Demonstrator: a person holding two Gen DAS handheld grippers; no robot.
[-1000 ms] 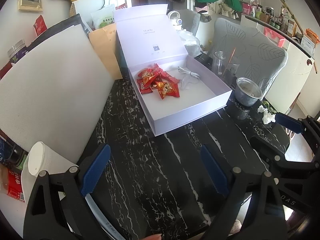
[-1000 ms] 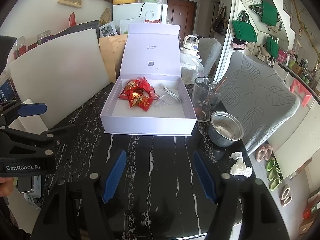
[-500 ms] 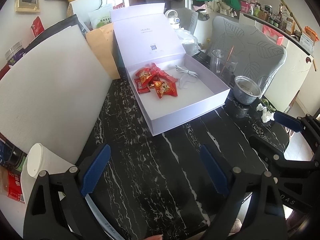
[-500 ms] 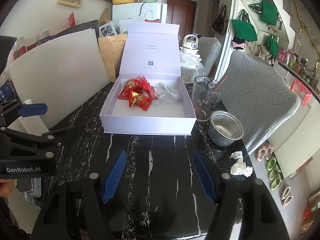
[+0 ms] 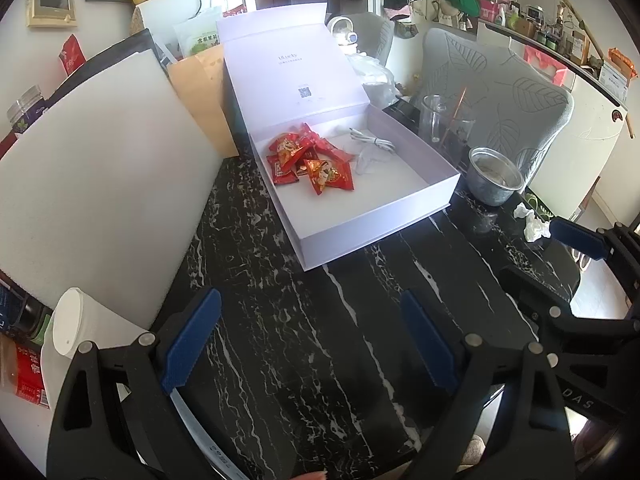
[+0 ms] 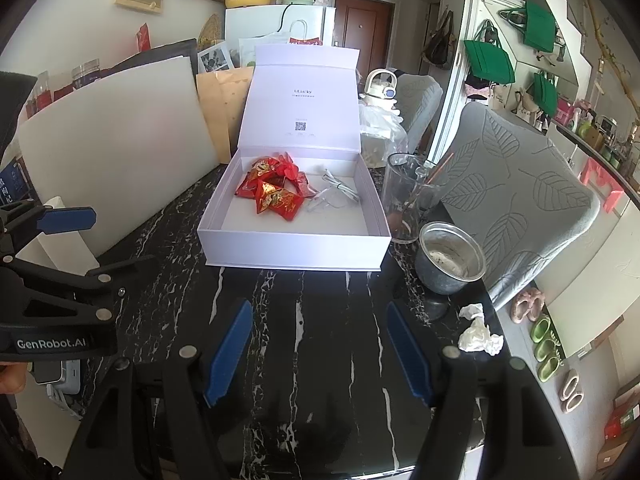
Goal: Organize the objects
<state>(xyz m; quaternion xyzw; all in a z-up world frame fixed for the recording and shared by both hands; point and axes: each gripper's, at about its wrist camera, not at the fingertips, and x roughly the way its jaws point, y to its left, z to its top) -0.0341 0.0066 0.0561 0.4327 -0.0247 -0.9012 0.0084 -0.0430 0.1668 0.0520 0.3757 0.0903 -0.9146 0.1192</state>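
A pale lilac gift box (image 5: 372, 224) (image 6: 296, 250) lies open on the black marble table (image 5: 304, 340), its lid standing upright at the back. Inside it lie several red snack packets (image 5: 310, 160) (image 6: 274, 190) and a coiled white cable (image 5: 374, 144) (image 6: 340, 190). My left gripper (image 5: 312, 336) hovers open over the bare table in front of the box, nothing between its blue pads. My right gripper (image 6: 318, 350) is also open and empty, a little short of the box's front wall. Each gripper shows at the edge of the other's view.
A large white board (image 5: 96, 184) leans along the table's left side with a paper roll (image 5: 72, 332) by it. Right of the box stand a glass beaker (image 6: 404, 196) and a metal bowl (image 6: 450, 258), with crumpled tissue (image 6: 478, 330) near the edge. A grey chair (image 6: 516, 200) stands beyond.
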